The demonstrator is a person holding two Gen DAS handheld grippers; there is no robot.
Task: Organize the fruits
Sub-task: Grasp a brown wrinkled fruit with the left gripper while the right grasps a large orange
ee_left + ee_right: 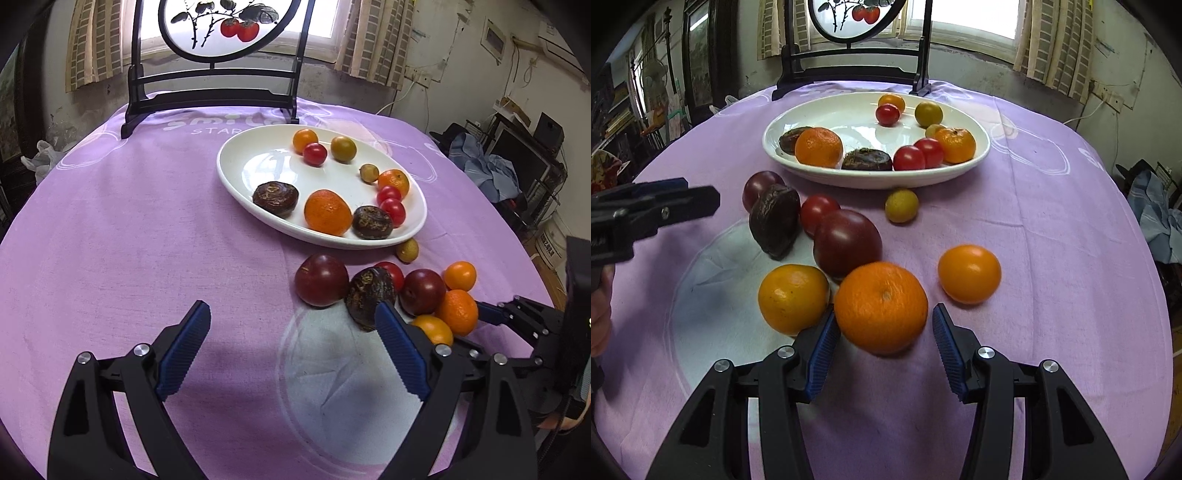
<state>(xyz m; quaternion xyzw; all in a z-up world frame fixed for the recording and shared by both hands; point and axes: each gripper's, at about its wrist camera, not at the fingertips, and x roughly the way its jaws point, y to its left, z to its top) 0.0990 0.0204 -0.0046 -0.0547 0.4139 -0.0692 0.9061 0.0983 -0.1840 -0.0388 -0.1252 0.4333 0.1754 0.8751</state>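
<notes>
left gripper (291,325): jaws wide open, nothing between them
right gripper (882,332): jaws open around mandarin (881,306), right pad clear

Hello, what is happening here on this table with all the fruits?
A person is sorting fruit with a hand-held tool in each hand. The white plate already holds several fruits, while others lie loose on the purple cloth. The right tool is around a large orange; its pads do not appear to press on it yet. The left tool is wide open and empty, beside a dark wrinkled fruit.
</notes>
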